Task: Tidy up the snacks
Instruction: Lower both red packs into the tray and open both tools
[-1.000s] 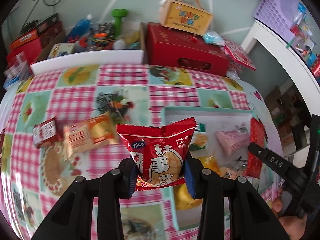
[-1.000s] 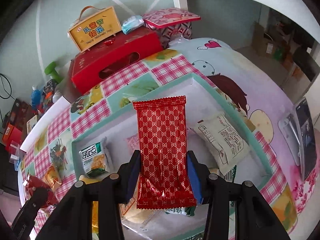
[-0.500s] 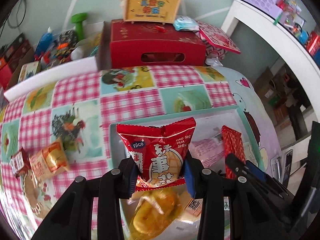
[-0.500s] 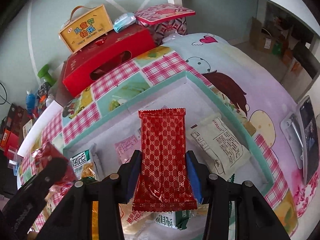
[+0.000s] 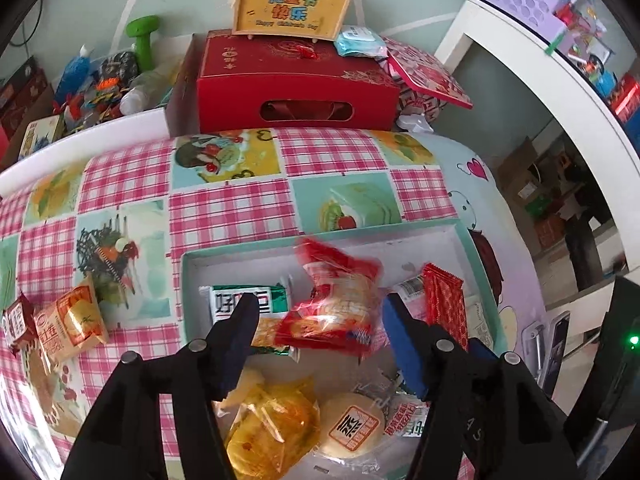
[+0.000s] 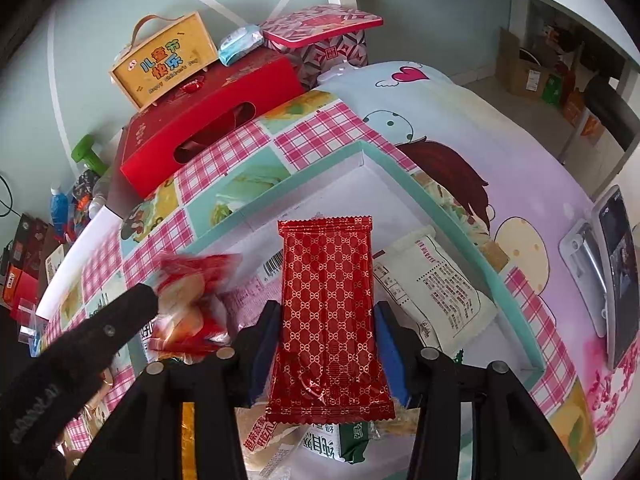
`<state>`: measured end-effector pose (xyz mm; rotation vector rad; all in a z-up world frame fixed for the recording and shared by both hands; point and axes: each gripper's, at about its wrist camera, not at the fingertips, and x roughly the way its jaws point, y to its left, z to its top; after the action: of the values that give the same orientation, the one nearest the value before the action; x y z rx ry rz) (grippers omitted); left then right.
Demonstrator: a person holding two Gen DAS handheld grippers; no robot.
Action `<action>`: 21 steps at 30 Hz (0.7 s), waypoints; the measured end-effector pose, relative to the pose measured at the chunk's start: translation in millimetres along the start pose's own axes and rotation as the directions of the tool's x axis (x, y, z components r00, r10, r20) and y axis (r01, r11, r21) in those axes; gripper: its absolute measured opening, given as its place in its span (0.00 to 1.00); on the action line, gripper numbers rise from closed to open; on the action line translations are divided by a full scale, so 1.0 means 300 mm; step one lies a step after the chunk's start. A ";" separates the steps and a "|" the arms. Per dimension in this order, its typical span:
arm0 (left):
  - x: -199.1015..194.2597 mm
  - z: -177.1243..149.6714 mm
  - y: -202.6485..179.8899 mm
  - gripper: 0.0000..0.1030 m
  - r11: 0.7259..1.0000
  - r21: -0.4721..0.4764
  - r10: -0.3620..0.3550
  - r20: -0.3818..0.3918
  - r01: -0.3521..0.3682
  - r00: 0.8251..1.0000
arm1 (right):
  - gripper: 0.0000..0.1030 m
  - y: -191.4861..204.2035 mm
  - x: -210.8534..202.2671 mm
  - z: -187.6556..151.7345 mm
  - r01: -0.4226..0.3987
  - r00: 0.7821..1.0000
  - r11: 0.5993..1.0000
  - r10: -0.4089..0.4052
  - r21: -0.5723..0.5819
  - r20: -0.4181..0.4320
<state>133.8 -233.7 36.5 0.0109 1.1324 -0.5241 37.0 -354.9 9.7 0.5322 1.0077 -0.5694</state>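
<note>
A teal-rimmed white tray [image 5: 404, 229] holds several snack packets. My left gripper [image 5: 318, 320] is open above it, and the red "nice" snack bag [image 5: 334, 308] is blurred between its spread fingers, free of them and dropping into the tray. The bag also shows blurred in the right wrist view [image 6: 192, 300]. My right gripper [image 6: 326, 326] is shut on a long red patterned packet [image 6: 329, 312], held upright over the tray [image 6: 384, 160]; that packet also shows in the left wrist view [image 5: 444, 304].
An orange snack packet [image 5: 70, 328] and a small dark red packet [image 5: 16, 326] lie on the checked tablecloth left of the tray. A red gift box [image 5: 288, 80] with a yellow case [image 5: 292, 8] on it stands behind. A phone [image 6: 616, 272] lies at the right.
My left gripper moved over the tray, then opened and let go of the red "nice" bag, which is falling. My right gripper still holds the patterned packet over the tray.
</note>
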 end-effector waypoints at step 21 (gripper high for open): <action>-0.126 -0.138 0.345 0.81 0.940 -0.224 0.269 0.021 -0.257 0.963 | 1.00 0.094 -0.078 -0.045 -0.031 0.999 0.993 0.034 -0.110 0.031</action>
<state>128.0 -116.7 25.0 -0.0416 1.1124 -0.1581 37.4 -320.9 28.8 0.4399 0.9912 -0.4897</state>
